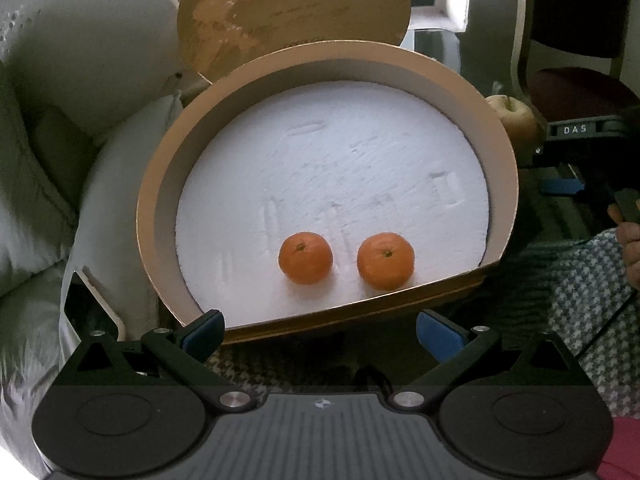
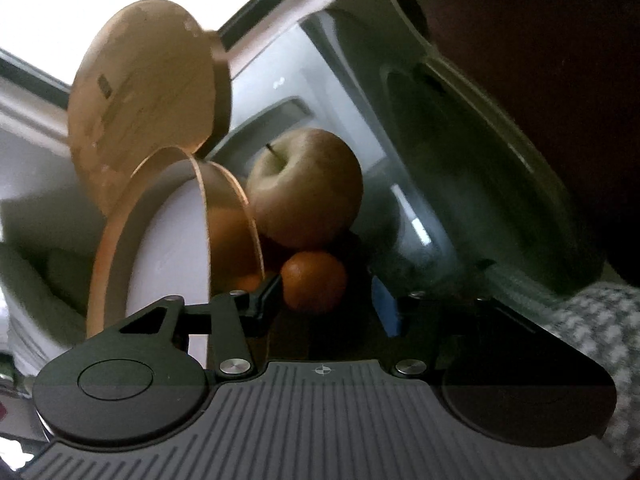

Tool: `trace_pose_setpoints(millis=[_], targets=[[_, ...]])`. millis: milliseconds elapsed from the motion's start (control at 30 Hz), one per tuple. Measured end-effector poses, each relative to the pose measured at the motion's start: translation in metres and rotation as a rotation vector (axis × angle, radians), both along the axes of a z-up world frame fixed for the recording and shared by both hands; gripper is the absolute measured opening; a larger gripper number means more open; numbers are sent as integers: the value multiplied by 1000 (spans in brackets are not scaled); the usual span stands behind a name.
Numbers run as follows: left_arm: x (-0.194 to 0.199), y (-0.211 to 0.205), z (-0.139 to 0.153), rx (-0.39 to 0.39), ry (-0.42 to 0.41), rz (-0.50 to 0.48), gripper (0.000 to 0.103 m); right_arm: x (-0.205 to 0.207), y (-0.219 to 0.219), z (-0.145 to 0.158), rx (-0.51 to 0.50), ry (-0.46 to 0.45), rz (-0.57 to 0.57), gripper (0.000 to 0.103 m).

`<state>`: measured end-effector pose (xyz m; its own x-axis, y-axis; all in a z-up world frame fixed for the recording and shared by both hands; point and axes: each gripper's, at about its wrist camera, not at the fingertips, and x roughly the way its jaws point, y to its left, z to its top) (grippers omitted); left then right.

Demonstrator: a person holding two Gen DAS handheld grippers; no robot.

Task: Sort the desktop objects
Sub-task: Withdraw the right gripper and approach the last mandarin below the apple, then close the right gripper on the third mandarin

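A round golden box with a white foam floor stands tilted toward me and holds two tangerines side by side. My left gripper is open just short of the box's near rim, with nothing between its blue pads. A yellowish apple rests outside the box's right wall, and a third tangerine lies below it. My right gripper is open, its fingers on either side of that tangerine, with a gap on the right side. The apple also peeks past the box rim.
The box's golden lid leans upright behind it. Pale cushions crowd the left. A houndstooth cloth covers the surface at right, where a person's hand holds the other tool. A dark chair stands behind.
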<state>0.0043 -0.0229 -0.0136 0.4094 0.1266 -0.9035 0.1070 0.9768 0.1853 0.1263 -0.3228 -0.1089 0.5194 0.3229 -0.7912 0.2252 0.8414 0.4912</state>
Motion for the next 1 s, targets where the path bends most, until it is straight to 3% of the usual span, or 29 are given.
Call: trace_pose_setpoints(millis=[500,600,700,933,1000], targets=[[0,3,-3,0,10,4,102,15,2,-19,73,30,-27,58],[-2,4,-2,1,7,12,102,16,2,-21,81,35,-32,47],[-5,6,-1,1,3,19,102,17,3,-23,87,39,-37,45],[-9,6,1,-9,-6,11,102,2,9,-4,-48,4,38,45],[-9,6,2,-11,-7,9,102,-1,16,4,-156,-6,84,45]])
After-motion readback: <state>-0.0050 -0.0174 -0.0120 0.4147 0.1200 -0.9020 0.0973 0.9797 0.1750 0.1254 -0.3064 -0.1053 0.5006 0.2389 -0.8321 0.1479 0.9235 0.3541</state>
